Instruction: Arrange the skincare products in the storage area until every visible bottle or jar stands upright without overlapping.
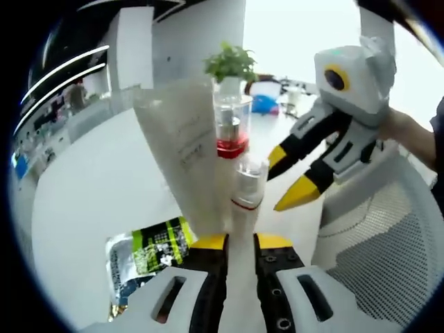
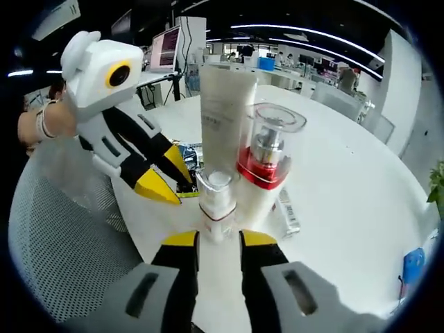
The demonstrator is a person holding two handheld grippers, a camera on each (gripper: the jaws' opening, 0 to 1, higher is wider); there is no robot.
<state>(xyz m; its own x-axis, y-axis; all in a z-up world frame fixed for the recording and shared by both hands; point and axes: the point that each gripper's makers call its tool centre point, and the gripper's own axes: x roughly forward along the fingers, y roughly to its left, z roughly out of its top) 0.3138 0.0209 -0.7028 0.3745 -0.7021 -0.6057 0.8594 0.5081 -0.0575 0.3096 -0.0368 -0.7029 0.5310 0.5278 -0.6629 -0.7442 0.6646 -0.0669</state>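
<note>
left gripper (image 1: 241, 243): clamps small clear-capped white bottle (image 1: 248, 186) standing on round white table (image 1: 97, 187), just beside tall white plastic tube (image 1: 186, 149) | right gripper (image 2: 210, 239): jaws parted around that bottle (image 2: 216, 194) | left view adds potted green plant (image 1: 230, 64) | right view adds red-collared pump bottle (image 2: 266, 158), upright

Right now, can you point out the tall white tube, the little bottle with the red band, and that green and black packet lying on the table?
White tube (image 2: 223, 104), right gripper view: middle of its upright body.
Red-banded bottle (image 2: 266, 163), right gripper view: on the red band under the clear cap.
Green and black packet (image 1: 147, 251), left gripper view: centre of its flat face.
</note>
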